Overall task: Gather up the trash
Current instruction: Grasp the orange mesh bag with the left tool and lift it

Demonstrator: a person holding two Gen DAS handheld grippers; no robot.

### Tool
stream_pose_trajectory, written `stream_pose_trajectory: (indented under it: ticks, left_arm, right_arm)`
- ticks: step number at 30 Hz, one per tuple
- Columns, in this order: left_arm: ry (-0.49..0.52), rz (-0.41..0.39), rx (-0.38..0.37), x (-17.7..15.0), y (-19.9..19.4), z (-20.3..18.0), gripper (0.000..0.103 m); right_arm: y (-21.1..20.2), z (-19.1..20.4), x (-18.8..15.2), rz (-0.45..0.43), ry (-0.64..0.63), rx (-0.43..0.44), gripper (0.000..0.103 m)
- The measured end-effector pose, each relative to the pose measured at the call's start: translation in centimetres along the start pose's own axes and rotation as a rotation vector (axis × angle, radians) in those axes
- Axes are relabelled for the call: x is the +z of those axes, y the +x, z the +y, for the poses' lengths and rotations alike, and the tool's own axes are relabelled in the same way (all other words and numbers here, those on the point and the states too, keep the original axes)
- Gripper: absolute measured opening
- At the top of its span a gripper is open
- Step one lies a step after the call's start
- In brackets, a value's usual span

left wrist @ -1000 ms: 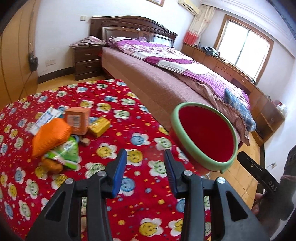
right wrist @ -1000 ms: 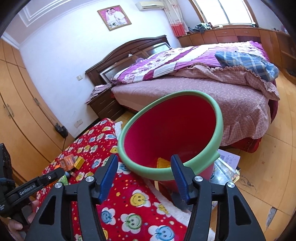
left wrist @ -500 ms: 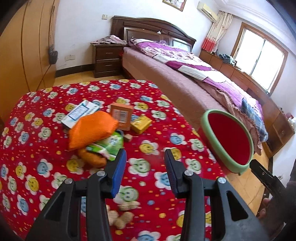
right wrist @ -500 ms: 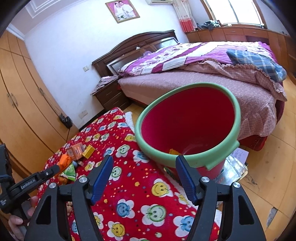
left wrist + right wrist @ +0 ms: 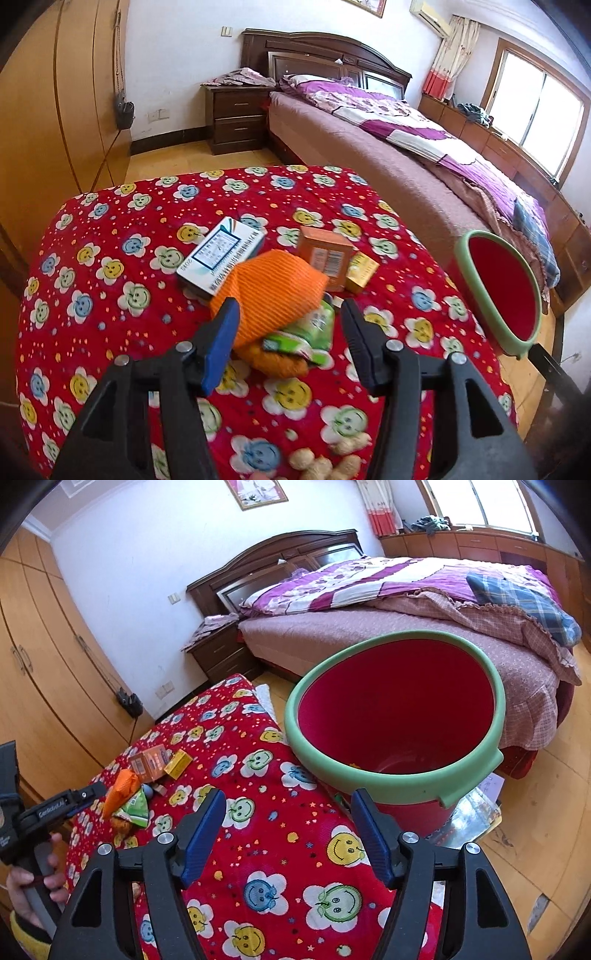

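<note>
Litter sits heaped mid-table on the red smiley-print cloth [image 5: 110, 280]. Leftmost, a white-and-blue flat box [image 5: 219, 260]. Against it an orange mesh pouch [image 5: 273, 291] lying over a green wrapper [image 5: 306, 332], with another orange item tucked beneath, identity unclear. Further right an orange carton [image 5: 325, 254], upright, and a small yellow box [image 5: 362, 271] touching it. Peanuts [image 5: 328, 458] loose at the near edge.

Left gripper [image 5: 288, 321] released, jaws spread wide, nothing held, framing the orange pouch; tips close to it, contact not certain.

Right of the table, on the floor by the bed: red bucket with green rim [image 5: 399, 716], tilted toward the table, something small and yellow at its bottom. Right gripper [image 5: 288, 812] also released and empty, over the cloth just beside the bucket.

Risks, as judged: the pouch looks soft and bulging, so a closing pinch could slide off it or drag the wrapper underneath only halfway, dropping it on the way over. Sweeping in low may knock the carton and yellow box. The bucket is well apart from the pile; a loose hold could spill onto the floor.
</note>
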State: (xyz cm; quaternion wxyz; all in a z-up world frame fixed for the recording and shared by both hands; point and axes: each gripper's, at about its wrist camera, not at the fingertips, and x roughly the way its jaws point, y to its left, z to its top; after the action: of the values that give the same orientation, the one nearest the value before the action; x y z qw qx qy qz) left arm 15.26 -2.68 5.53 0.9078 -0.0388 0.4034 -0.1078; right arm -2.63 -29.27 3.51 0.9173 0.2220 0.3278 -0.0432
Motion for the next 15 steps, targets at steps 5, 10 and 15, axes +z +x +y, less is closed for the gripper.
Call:
stream_pose_trajectory:
  ticks: [5, 10, 15]
  left_arm:
    - [-0.015, 0.008, 0.049, 0.6, 2.1, 0.8, 0.068]
    - [-0.004, 0.019, 0.108, 0.4, 3.7, 1.3, 0.069]
    - [-0.068, 0.051, 0.078, -0.1, 4.9, 2.9, 0.069]
  right_arm:
    - [0.4, 0.0, 0.0, 0.007, -0.003, -0.01, 0.072]
    - [0.8, -0.1, 0.0, 0.013, -0.003, -0.014, 0.072]
    - [1.2, -0.3, -0.1, 0.026, 0.001, -0.008, 0.072]
